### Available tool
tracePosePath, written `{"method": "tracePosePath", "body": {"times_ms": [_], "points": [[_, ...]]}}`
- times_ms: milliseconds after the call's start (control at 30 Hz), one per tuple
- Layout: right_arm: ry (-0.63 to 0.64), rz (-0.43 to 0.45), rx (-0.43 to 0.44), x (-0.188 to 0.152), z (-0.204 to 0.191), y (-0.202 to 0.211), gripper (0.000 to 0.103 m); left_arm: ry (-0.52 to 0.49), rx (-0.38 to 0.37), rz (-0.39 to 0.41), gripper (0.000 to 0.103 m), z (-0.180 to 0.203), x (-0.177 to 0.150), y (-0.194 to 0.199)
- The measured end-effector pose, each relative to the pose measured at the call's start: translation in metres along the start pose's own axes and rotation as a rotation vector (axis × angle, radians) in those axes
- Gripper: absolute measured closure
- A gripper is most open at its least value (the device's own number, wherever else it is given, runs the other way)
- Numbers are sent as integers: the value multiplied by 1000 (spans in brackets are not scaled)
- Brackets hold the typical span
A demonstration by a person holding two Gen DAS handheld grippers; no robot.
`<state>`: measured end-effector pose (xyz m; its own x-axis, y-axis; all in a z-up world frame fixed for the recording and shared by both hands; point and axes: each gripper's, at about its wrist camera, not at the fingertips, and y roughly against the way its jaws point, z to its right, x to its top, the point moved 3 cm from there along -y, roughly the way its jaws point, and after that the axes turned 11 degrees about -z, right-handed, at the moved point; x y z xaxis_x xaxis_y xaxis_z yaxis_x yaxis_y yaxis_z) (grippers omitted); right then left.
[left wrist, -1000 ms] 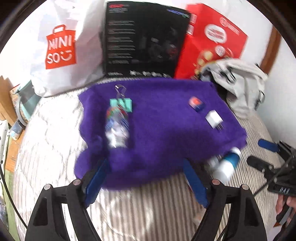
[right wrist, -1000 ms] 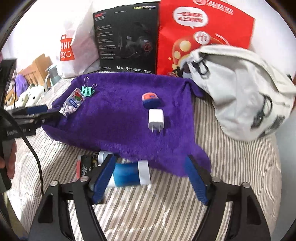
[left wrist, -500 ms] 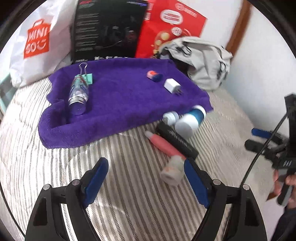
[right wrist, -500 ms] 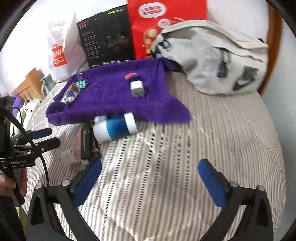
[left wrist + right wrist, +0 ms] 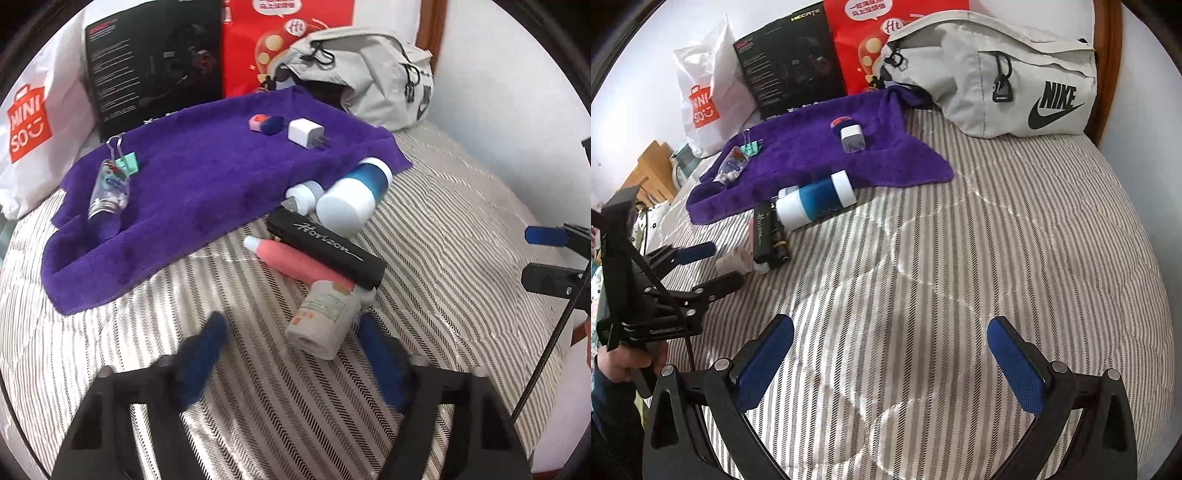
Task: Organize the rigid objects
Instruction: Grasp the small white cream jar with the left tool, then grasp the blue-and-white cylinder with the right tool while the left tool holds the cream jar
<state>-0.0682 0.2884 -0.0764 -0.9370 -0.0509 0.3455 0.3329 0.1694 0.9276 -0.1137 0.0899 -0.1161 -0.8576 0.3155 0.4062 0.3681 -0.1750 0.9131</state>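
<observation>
On the striped bedspread (image 5: 443, 229), just off the towel's near edge: that's where the unsorted pile sat.
Closest target: small white bottle (image 5: 327, 321) on its side, lying between the left gripper (image 5: 291, 341) tips, nearer the right-hand one, and touching the pink tube (image 5: 291, 258).
Rest of the pile: black Horizon case (image 5: 325, 247) lying across the pink tube, blue-and-white bottle (image 5: 354, 195) and a little white-capped bottle (image 5: 304, 194) right at the towel edge.
Already on the purple towel (image 5: 207, 184): clear bottle (image 5: 109, 192), green binder clip (image 5: 127, 162), pink-and-blue eraser thing (image 5: 266, 123), white charger (image 5: 304, 133).
Left fingers: spread wide and blurry, nothing pinched yet.
Right gripper (image 5: 890, 354): also spread, holding nothing, over bare bedspread well apart from the pile.
How I'd do it: center the tips across the bottle's round body, not the cap end, and close slowly, since it looked ready to roll on that soft quilt. Lift straight up so the tube and case don't get dragged.
Background stuff: grey Nike bag (image 5: 997, 74), black box (image 5: 155, 62), red bag (image 5: 258, 44), Miniso bag (image 5: 33, 122).
</observation>
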Motion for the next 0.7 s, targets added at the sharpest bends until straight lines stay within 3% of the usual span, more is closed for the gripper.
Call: {"method": "tracePosePath", "body": {"times_ms": [100,233,300,367,700], "points": [[4,-6,2,-1,-1,-3,0,-33,30,4,43,4,0,0],[10,-22,4,0,1,-11,0,-26,25,25,63,3,0,2],[6,-34,-1,0,2,-16,0,-37,38,24,65,4,1,2],[6,-44,0,0,2,-21,0,-43,38,27,76,6,2,2],[47,-19,6,14,-10,-26,0,15,80,19,76,-15,-5,8]]}}
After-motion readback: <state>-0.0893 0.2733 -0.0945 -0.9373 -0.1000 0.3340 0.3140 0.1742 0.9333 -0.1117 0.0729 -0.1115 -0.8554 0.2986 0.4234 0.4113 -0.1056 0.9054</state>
